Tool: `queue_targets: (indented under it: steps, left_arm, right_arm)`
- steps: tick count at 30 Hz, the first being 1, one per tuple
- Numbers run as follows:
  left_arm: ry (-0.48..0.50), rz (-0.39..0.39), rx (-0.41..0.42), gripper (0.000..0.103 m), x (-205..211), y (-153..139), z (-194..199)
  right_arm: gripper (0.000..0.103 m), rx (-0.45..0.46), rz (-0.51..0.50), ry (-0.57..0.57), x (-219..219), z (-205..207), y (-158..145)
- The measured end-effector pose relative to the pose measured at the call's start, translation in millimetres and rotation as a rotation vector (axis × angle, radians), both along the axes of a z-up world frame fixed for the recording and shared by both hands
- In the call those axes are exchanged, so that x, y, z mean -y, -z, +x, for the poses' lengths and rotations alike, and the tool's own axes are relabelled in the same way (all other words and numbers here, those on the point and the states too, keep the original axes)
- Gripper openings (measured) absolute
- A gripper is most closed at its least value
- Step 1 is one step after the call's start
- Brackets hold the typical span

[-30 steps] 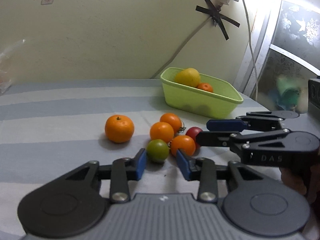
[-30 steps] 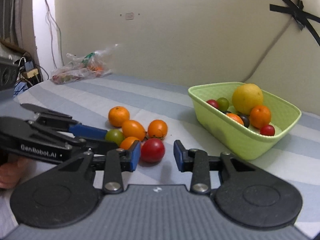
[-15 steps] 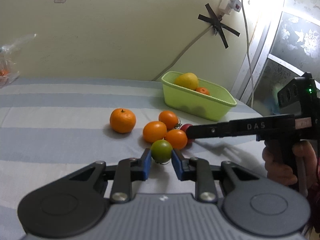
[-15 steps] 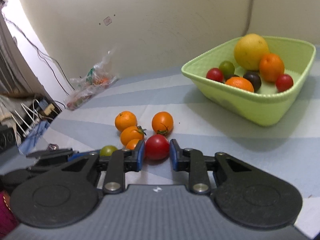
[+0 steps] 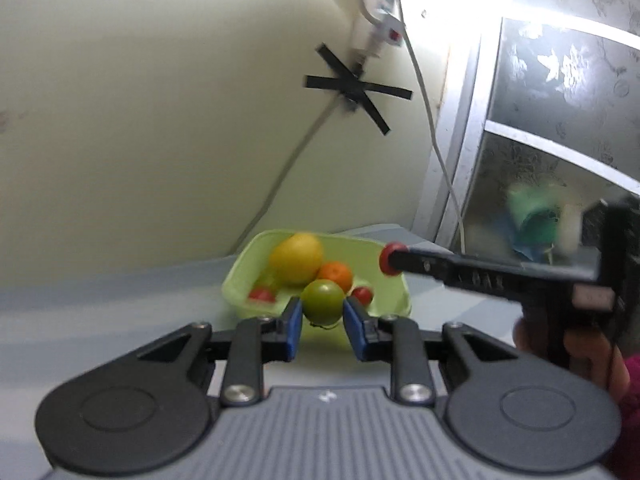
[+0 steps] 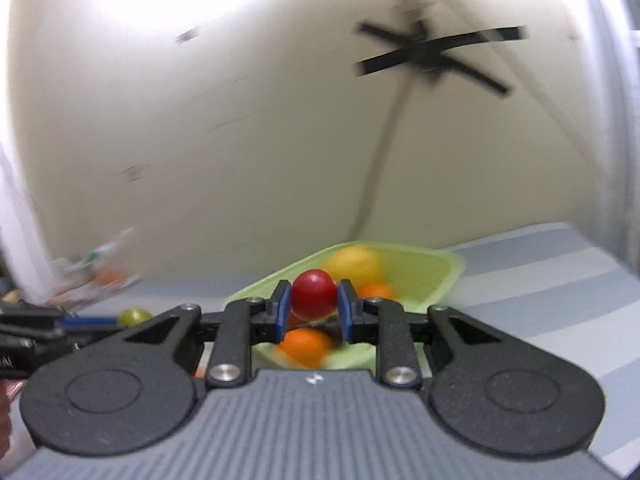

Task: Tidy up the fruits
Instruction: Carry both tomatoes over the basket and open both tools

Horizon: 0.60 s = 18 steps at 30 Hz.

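My left gripper (image 5: 322, 312) is shut on a green tomato (image 5: 322, 306) and holds it in the air in front of the lime-green basket (image 5: 240, 300). My right gripper (image 6: 313, 307) is shut on a red tomato (image 6: 313, 293) above the near rim of the same basket (image 6: 448, 280). The basket holds a big yellow citrus (image 5: 296, 258), an orange (image 5: 337, 276) and small red tomatoes (image 5: 262, 294). The right gripper also shows in the left wrist view (image 5: 394, 265), with the red tomato at its tip (image 5: 387, 265) over the basket's right rim. The green tomato shows at the left in the right wrist view (image 6: 134, 317).
The basket sits on a grey-and-white striped cloth (image 6: 540, 300) by a cream wall. A cable taped with black crosses (image 5: 352, 88) runs down the wall. A window frame (image 5: 460, 152) stands at the right. A plastic bag (image 6: 96, 272) lies at the far left.
Both grippers have lifted off the cloth with their tomatoes and moved up to the basket. The loose oranges on the cloth have dropped out of view.
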<state>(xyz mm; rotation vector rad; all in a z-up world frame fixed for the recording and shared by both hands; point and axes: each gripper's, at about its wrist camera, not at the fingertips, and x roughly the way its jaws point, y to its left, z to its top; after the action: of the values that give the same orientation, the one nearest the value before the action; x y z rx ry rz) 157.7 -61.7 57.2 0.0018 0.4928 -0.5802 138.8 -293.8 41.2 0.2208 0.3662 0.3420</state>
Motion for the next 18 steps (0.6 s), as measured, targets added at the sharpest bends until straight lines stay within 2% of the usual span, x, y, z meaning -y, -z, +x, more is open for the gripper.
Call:
queue_targets:
  steps: [4, 9, 11, 12, 14, 18]
  left_arm:
    - [-0.008, 0.013, -0.040, 0.023, 32, 9, 38]
    - [-0.039, 0.000, -0.109, 0.025, 44, 26, 68]
    - [-0.060, 0.001, -0.132, 0.028, 44, 32, 74]
    - [-0.069, -0.003, -0.142, 0.035, 42, 34, 75]
    - [-0.092, -0.027, -0.137, 0.036, 32, 31, 74]
    - [-0.132, -0.094, -0.082, 0.036, 6, 8, 60]
  right_arm:
    - [0.028, -0.003, -0.010, 0.042, 12, 5, 6]
    - [0.028, 0.003, -0.063, 0.009, 0, 6, 10]
    - [0.030, -0.008, -0.089, -0.012, 1, 10, 14]
    - [0.031, -0.013, -0.103, -0.010, 0, 10, 17]
    - [0.042, -0.019, -0.129, 0.000, -3, 14, 19]
    - [0.042, 0.023, -0.076, 0.037, 7, 9, 14]
